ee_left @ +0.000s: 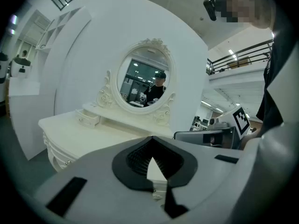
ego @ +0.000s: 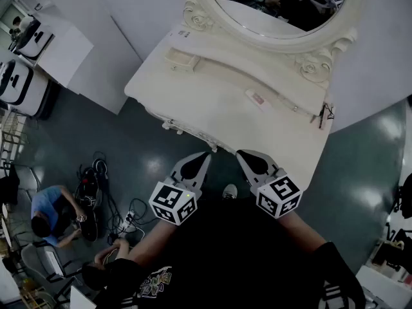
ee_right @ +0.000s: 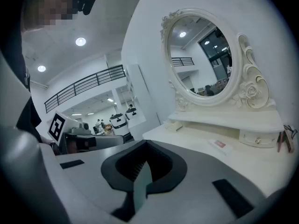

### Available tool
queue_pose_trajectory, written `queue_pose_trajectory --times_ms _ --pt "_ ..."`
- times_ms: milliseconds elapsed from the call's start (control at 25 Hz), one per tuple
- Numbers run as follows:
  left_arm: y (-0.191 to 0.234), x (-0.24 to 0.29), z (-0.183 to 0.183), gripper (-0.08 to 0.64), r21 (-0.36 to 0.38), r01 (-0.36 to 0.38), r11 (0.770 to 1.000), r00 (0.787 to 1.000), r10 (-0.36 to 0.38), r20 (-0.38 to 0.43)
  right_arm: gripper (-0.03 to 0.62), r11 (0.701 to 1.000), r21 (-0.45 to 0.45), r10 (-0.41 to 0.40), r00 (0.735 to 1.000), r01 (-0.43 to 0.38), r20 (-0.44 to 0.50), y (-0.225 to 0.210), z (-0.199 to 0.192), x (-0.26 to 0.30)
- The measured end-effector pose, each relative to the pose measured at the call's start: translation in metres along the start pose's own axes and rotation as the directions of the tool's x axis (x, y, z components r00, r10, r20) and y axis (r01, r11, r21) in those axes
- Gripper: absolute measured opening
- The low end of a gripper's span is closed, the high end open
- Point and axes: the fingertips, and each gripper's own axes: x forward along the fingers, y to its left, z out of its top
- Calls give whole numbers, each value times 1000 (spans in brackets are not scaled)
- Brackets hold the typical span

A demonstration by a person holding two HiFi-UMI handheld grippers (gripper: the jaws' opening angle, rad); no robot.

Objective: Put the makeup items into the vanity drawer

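— How do the tools stand?
— The left gripper (ego: 205, 156) and the right gripper (ego: 241, 154) are both clenched on nothing. Their grey shells and dark ribbed insides hang just off the front edge of the vanity (ego: 212, 108).
— And the makeup?
— A flat white oblong packet (ego: 256, 98) with a pink label lies on the smooth cream top, below the oval mirror (ego: 277, 5) in its carved rose frame.
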Motion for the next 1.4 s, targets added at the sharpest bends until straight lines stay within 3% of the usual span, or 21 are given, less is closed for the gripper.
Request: queue_pose_trajectory --times_ms 1400 --pt "-4 12 -1 2 10 13 1000 1000 -13 -4 23 1000 1 -6 1000 6 12 -20 8 -3"
